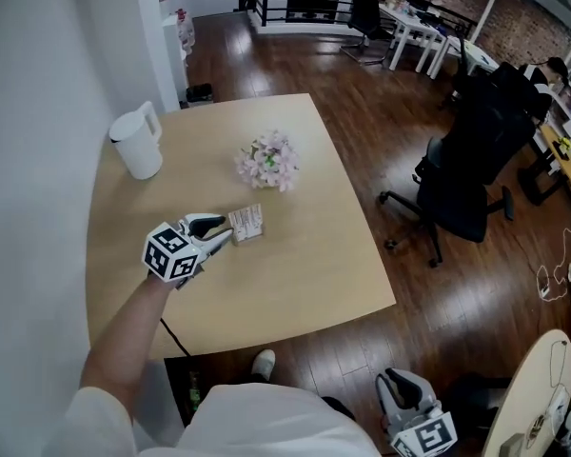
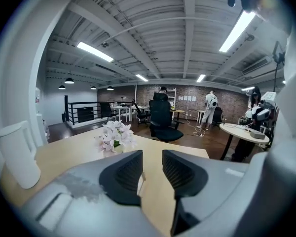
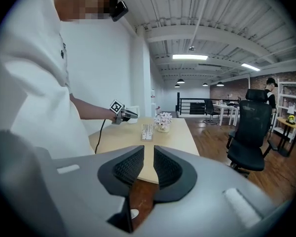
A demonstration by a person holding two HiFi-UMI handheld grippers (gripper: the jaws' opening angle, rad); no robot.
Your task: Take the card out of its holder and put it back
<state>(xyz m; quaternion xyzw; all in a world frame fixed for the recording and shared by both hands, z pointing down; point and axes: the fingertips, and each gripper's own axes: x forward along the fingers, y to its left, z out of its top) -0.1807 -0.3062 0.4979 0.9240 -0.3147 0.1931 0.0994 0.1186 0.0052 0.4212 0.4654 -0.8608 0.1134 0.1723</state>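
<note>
A small card holder (image 1: 246, 224) with pale cards in it stands near the middle of the light wooden table (image 1: 305, 274); it also shows far off in the right gripper view (image 3: 147, 131). My left gripper (image 1: 226, 230) lies low over the table just left of the holder, its tips almost at it. Its jaws (image 2: 152, 169) stand open, and a pale sliver of the holder (image 2: 140, 181) shows in the gap without being pinched. My right gripper (image 1: 400, 381) hangs off the table near the floor, jaws (image 3: 148, 164) a little apart with nothing between them.
A pot of pale pink flowers (image 1: 268, 160) sits just beyond the holder. A white jug (image 1: 138, 143) stands at the table's far left by the wall. A black office chair (image 1: 466, 179) is to the right and a round table (image 1: 542, 398) at the lower right.
</note>
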